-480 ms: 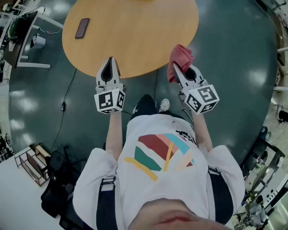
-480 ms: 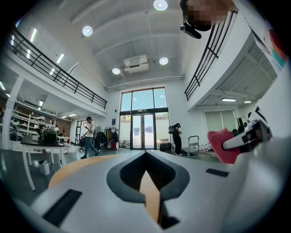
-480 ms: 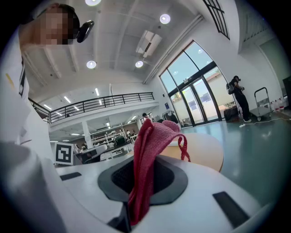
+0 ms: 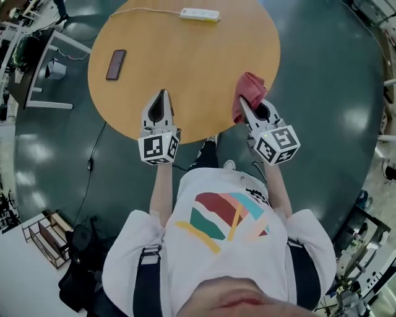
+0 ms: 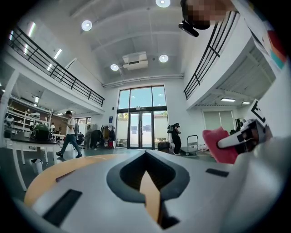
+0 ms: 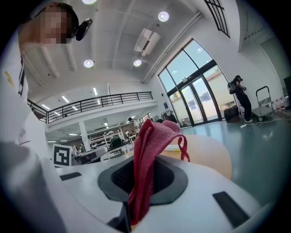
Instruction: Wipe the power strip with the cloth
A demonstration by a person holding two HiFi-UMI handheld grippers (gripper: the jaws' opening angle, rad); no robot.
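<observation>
The right gripper (image 4: 242,102) is clamped on the red cloth (image 4: 250,91); the left gripper (image 4: 162,94) is closed and empty. The power strip (image 4: 199,13) lies well beyond both, across the worktop (image 4: 185,68).

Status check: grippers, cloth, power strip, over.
Left gripper shut, empty. Right gripper shut on red cloth. Power strip at far edge of table, untouched. Phone well left, not in the way.

Rough knit cloth (image 4: 250,91) — smooth wood tbl (image 4: 185,68)
</observation>
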